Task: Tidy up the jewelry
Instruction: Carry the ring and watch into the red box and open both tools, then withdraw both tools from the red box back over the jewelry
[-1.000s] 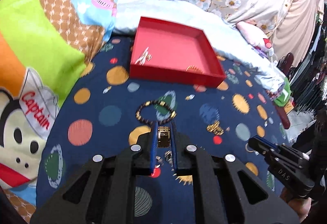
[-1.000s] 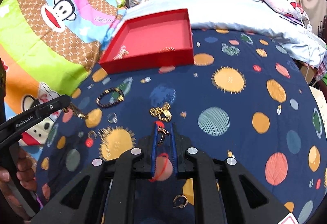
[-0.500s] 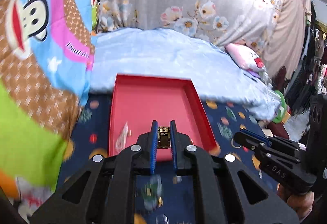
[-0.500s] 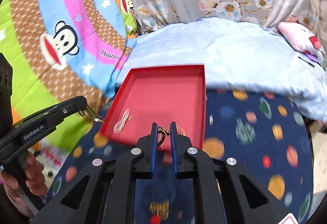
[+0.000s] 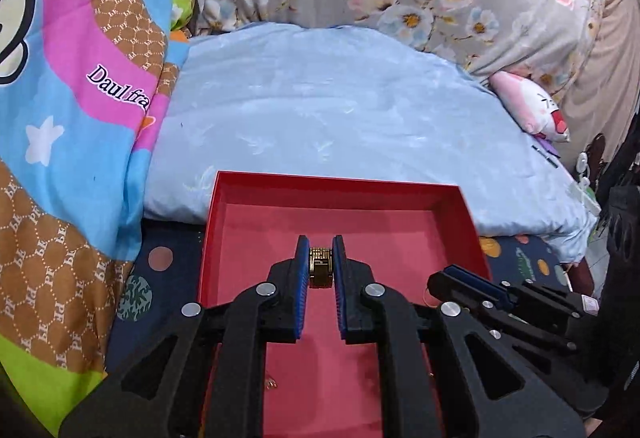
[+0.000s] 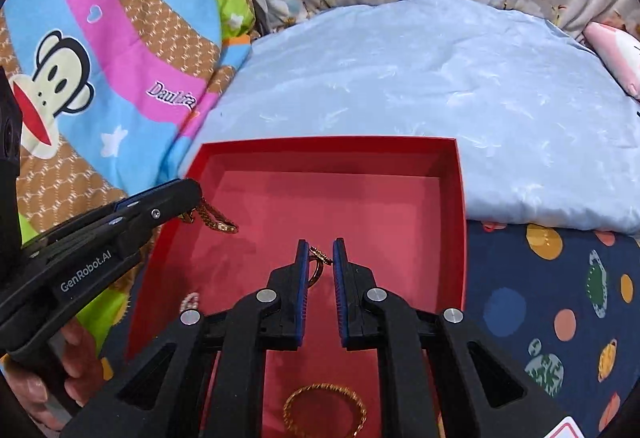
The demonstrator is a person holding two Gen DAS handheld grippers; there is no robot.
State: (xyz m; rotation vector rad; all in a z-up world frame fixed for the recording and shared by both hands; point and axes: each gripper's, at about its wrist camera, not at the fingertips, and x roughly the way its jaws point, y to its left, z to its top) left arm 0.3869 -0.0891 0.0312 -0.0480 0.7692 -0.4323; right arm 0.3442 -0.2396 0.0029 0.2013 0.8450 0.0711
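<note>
An open red tray (image 5: 336, 180) (image 6: 320, 143) lies on the bed. My left gripper (image 5: 321, 246) hovers over the tray's floor, shut on a gold link bracelet (image 5: 320, 266). In the right wrist view that bracelet (image 6: 212, 216) dangles from the left gripper (image 6: 192, 194) above the tray's left wall. My right gripper (image 6: 321, 248) is shut on a small gold ring (image 6: 318, 262) over the tray's middle, and its fingers (image 5: 460, 280) reach in from the right in the left wrist view. A gold bangle (image 6: 324, 410) and a small pale beaded piece (image 6: 190, 302) lie inside the tray.
A pale blue pillow (image 5: 340, 110) lies right behind the tray. A bright cartoon quilt (image 5: 72, 126) rises on the left. The dark blue spotted sheet (image 6: 560, 298) spreads to the tray's right. A hand (image 6: 52, 378) holds the left gripper's handle. A pink plush toy (image 5: 532, 110) rests at the far right.
Both grippers have travelled forward from above the spotted sheet to above the red tray, each still carrying its gold piece. The loose jewelry on the sheet has dropped out of view.
</note>
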